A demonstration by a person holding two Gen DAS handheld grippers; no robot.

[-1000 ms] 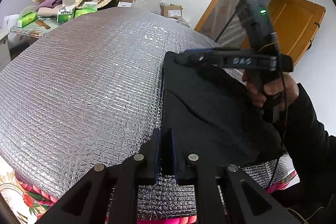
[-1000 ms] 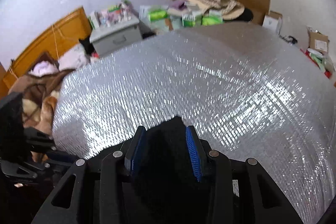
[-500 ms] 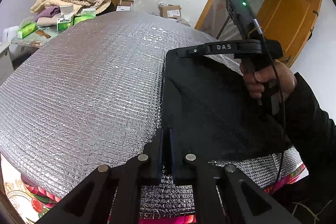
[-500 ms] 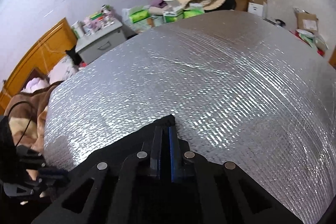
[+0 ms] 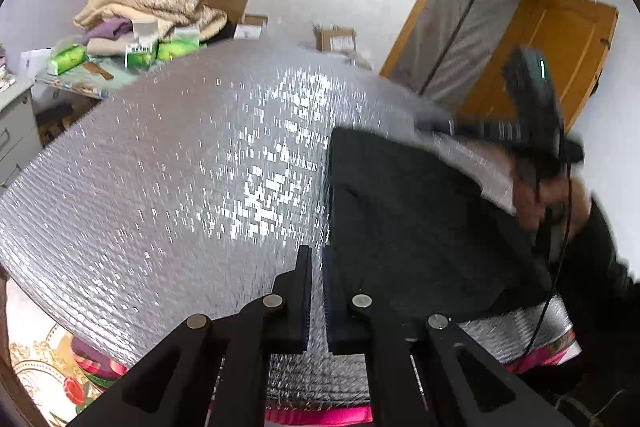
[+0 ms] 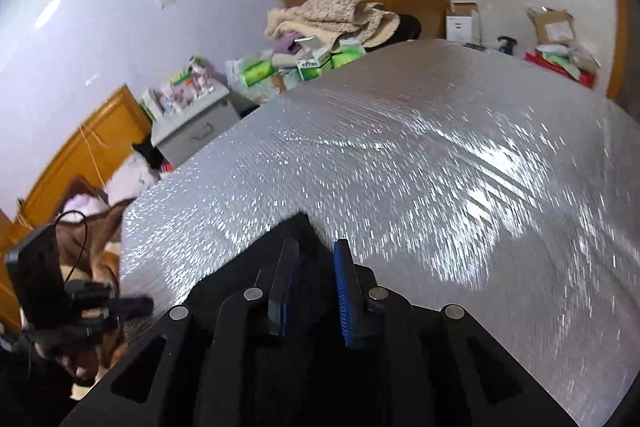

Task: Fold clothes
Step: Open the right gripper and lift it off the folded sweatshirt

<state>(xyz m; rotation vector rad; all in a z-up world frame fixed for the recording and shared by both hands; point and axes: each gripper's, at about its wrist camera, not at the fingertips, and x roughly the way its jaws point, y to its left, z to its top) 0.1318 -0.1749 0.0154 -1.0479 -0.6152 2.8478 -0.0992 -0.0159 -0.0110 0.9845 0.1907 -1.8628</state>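
A black garment [image 5: 420, 227] lies folded flat on the silver foil sheet [image 5: 180, 187], near its front right edge. My left gripper [image 5: 316, 255] sits at the garment's near left corner. Its fingers stand a thin slit apart, foil shows through the gap, and the right finger [image 5: 332, 287] overlaps the cloth's edge. Past the garment's far corner is my blurred right gripper [image 5: 520, 131], held by a hand [image 5: 536, 195]. In the right wrist view the right gripper [image 6: 314, 251] hangs over the garment's far corner [image 6: 248, 263]. Its jaws are opening, with cloth under the gap and the pads off it.
A heap of beige blankets [image 5: 152, 7] and green packs [image 5: 68, 57] lie beyond the sheet's far end. A grey drawer cabinet [image 6: 192, 127] stands at the left. Cardboard boxes [image 5: 336, 39] sit by the far wall and a wooden door [image 5: 560, 47] stands at the right.
The right gripper shut on the garment's far corner, then parted its jaws and drew back and to the right. The left gripper's gap, earlier filled with black cloth, now shows foil.
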